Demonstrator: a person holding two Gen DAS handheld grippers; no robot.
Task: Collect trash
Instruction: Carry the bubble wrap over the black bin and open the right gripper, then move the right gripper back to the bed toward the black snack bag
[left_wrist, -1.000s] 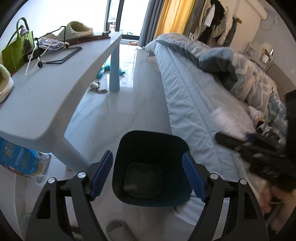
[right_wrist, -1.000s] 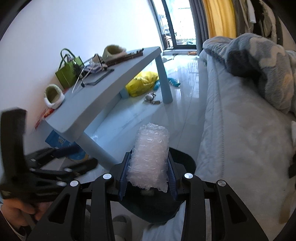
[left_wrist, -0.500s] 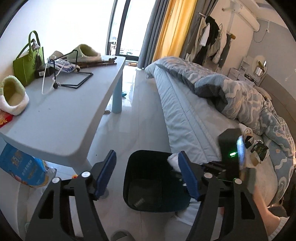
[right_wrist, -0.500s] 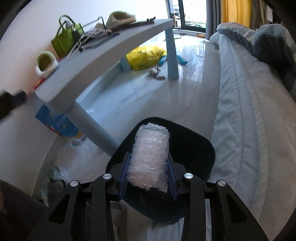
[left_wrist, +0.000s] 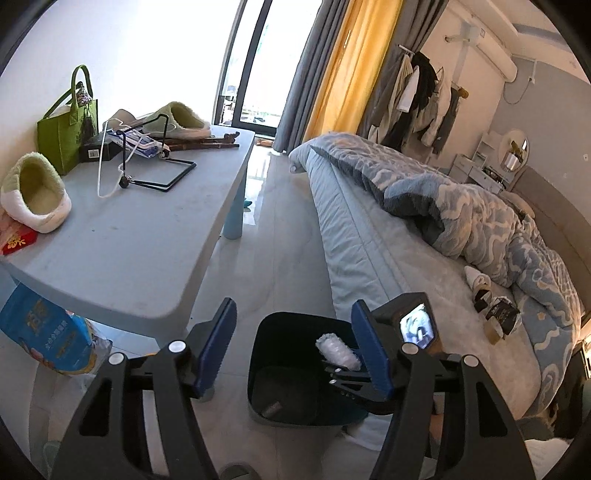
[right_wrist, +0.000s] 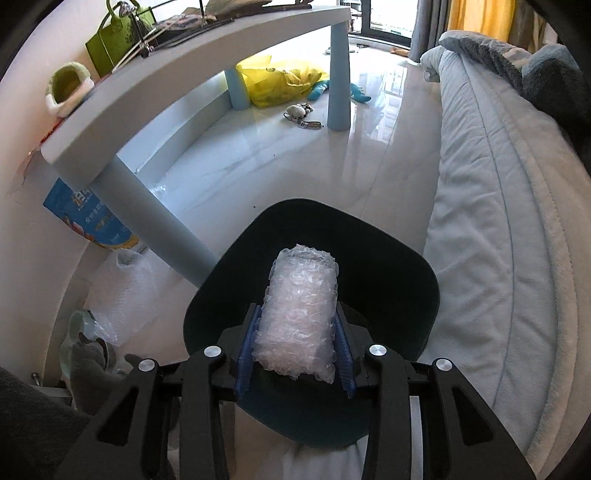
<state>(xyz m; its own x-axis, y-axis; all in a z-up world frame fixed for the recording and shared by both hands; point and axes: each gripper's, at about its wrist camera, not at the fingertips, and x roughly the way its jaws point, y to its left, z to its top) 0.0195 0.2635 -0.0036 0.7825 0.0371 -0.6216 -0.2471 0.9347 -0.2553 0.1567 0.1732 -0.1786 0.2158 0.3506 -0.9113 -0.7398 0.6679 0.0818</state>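
A dark teal bin (right_wrist: 369, 229) stands on the floor between the table and the bed. My right gripper (right_wrist: 295, 312) points down over its mouth. Its blue pads still touch the sides of a roll of bubble wrap (right_wrist: 303, 280) while the jaws are opening. In the left wrist view the same roll (left_wrist: 338, 350) hangs over the bin (left_wrist: 258, 369), which has a small scrap (left_wrist: 271, 409) on its bottom. My left gripper (left_wrist: 293, 310) is open above and in front of the bin, with nothing between its fingers.
A light-blue table (left_wrist: 129, 251) carries slippers, a green bag (left_wrist: 66, 136) and a wire stand; one leg (right_wrist: 162, 229) stands close to the bin. The bed (left_wrist: 406, 295) runs along the right. Loose bubble wrap (right_wrist: 122, 288) and a blue packet (left_wrist: 40, 339) lie under the table.
My right gripper has come down over the bin with the roll, and its pads have spread a little. My left gripper has lifted and pulled back, its jaws slightly narrower.
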